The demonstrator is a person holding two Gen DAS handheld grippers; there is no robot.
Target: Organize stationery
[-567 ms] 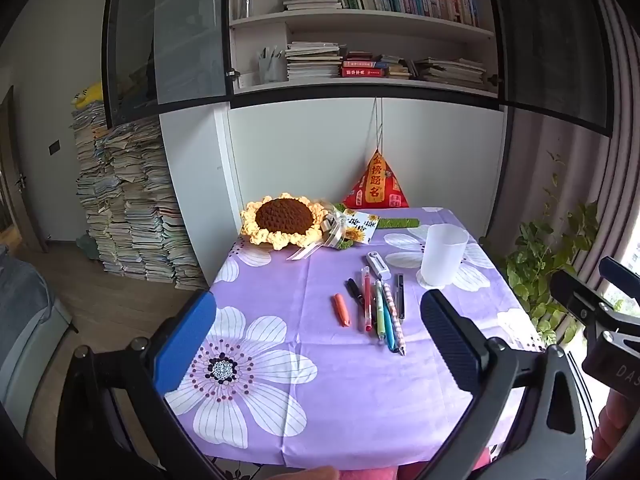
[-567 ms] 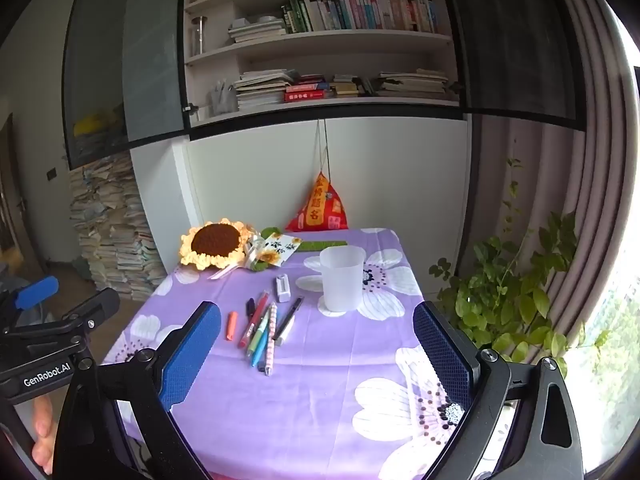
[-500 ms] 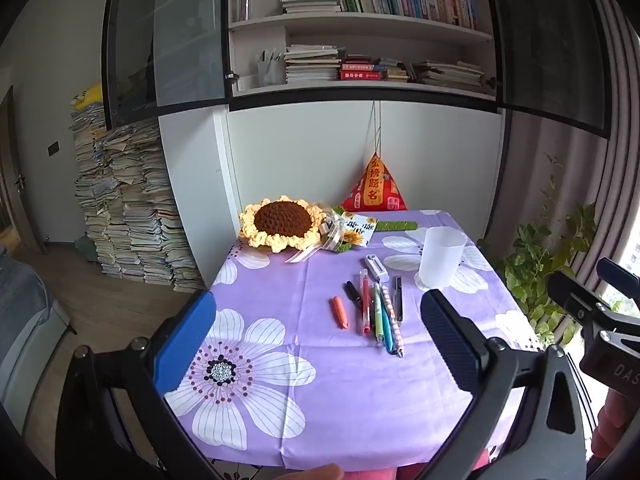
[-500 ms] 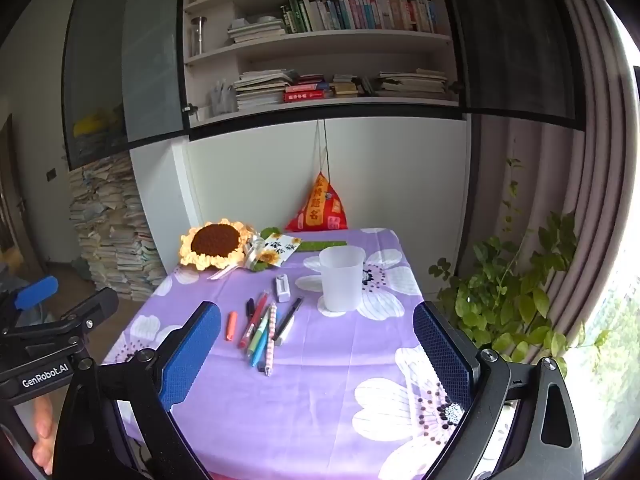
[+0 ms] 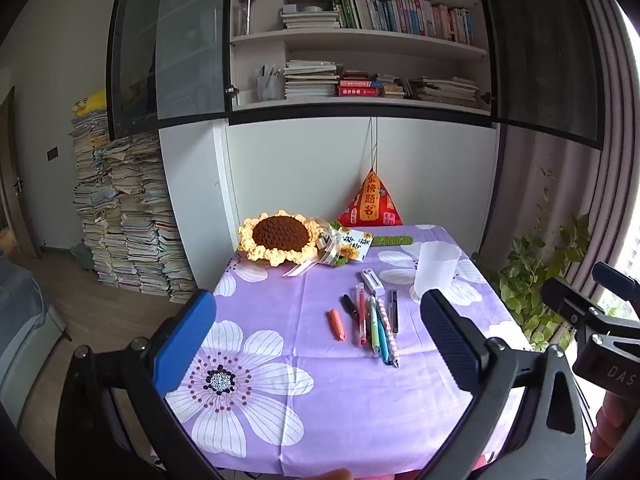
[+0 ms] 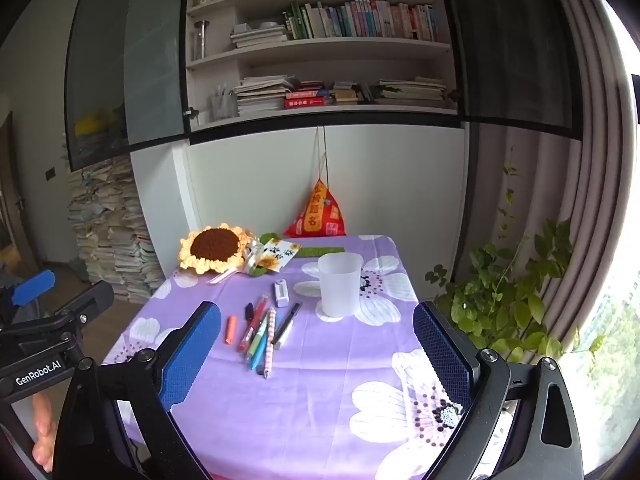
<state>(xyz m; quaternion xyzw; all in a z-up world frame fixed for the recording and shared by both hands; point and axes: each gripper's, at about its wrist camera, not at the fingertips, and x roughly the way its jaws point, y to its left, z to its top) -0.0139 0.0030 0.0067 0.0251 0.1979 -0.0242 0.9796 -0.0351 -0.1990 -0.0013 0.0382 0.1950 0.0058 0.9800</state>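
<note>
From the left wrist, the released left hand-held gripper [image 5: 316, 330] hangs over the worktop's [image 5: 360, 420] bare near edge, pens [image 5: 374, 320] beside the cup [image 5: 436, 270] mid-cloth; the right wrist, its right hand-held gripper [image 6: 316, 344] equally spread, alone shows the plant-side edge.

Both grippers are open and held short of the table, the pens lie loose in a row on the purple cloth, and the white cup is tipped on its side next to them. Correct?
Not quite: the white cup stands upright, mouth up, as the right wrist view shows. The rest holds: the left gripper and right gripper are open and held short of the table, and the pens lie loose on the purple cloth.
</note>
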